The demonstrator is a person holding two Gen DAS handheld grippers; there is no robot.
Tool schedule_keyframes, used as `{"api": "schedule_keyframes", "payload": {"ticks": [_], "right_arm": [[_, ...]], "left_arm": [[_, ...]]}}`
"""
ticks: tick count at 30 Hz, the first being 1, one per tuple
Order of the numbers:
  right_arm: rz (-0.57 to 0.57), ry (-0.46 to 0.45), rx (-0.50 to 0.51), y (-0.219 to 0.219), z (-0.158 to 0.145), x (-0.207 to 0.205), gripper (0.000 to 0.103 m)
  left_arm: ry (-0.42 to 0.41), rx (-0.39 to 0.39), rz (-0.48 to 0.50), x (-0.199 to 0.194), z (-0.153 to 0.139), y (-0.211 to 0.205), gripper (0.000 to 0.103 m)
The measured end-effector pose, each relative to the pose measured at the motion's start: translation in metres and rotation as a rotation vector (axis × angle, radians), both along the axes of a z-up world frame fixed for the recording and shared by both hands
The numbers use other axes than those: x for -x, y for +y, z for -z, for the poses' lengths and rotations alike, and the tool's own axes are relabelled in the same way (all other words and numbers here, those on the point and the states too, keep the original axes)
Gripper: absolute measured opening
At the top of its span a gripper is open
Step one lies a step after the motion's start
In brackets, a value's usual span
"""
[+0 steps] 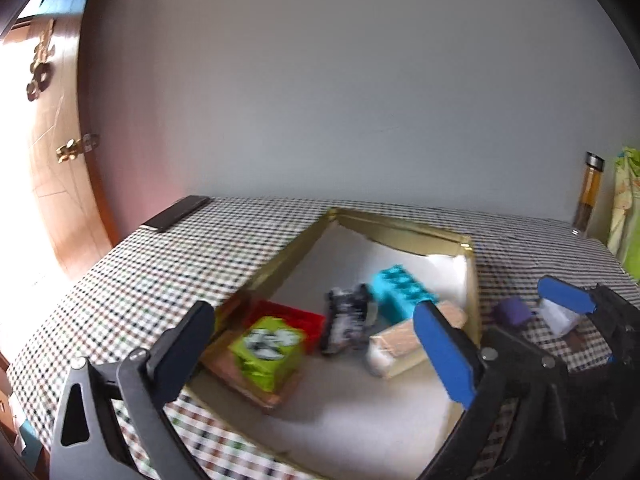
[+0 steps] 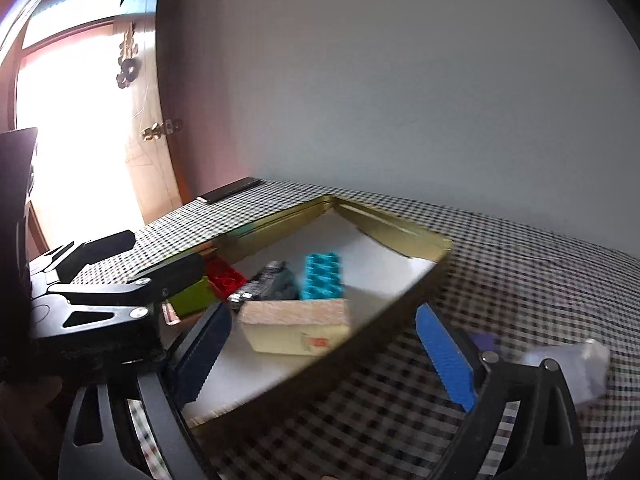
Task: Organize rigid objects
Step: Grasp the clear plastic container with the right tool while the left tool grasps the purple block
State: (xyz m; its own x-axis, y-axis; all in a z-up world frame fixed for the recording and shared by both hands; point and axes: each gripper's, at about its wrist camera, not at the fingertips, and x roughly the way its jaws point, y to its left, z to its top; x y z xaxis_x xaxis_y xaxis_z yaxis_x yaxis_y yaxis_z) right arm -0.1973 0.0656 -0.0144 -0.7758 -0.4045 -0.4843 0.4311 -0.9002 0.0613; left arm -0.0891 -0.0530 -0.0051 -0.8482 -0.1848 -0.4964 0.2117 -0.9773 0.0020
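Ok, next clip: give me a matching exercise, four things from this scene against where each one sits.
Things:
1. turquoise brick
2. green cube
3. purple block
4. glass bottle

Places:
A. on the checked cloth, outside the tin, to its right
B. inside the tin, toward its far corner
C. upright by the wall, at the table's far right
D. inside the tin, at its left side, beside the red brick

Pairs: 1-B, 2-D, 3-A, 4-C

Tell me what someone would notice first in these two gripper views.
The shallow gold tin tray on the black-and-white checked tablecloth holds bright toys: a turquoise studded plastic brick toward its far end, and a lime-green cube by a red studded brick at its left. Both open grippers, left gripper and right gripper, hover over the tray.
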Motion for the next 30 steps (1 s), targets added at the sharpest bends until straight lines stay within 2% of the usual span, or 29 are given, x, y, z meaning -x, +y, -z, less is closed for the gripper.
{"api": "schedule_keyframes", "payload": {"ticks": [5,9,13,15,18,26,29,30], "right_arm": [[0.076,0.006,-0.008,0.046,-0.004,-0.003,0.096],[0.191,0.002,-0.040,0.086,-0.002,0.002,0.100],[0.285,-0.090,-0.086,0.119,0.008,0.021,0.102],[0.294,-0.131,-0.083,0.130,0.013,0.027,0.102],[0.322,-0.164,-0.097,0.139,0.018,0.031,0.102],[0.301,-0.276,-0.136,0.135,0.031,0.050,0.102],[0.299,-0.270,-0.132,0.133,0.031,0.052,0.102],[0.295,-0.269,-0.121,0.135,0.031,0.051,0.096]], "left_arm": [[-0.005,0.015,0.076,0.007,0.000,0.041,0.103],[-0.021,0.033,0.128,0.017,0.004,0.071,0.103],[-0.040,0.057,0.179,0.029,0.007,0.100,0.103],[-0.050,0.069,0.188,0.035,0.009,0.107,0.103],[-0.059,0.073,0.193,0.039,0.010,0.114,0.103],[-0.078,0.094,0.211,0.045,0.016,0.128,0.103],[-0.082,0.099,0.220,0.046,0.017,0.133,0.103],[-0.084,0.099,0.227,0.046,0.017,0.135,0.103]]}}
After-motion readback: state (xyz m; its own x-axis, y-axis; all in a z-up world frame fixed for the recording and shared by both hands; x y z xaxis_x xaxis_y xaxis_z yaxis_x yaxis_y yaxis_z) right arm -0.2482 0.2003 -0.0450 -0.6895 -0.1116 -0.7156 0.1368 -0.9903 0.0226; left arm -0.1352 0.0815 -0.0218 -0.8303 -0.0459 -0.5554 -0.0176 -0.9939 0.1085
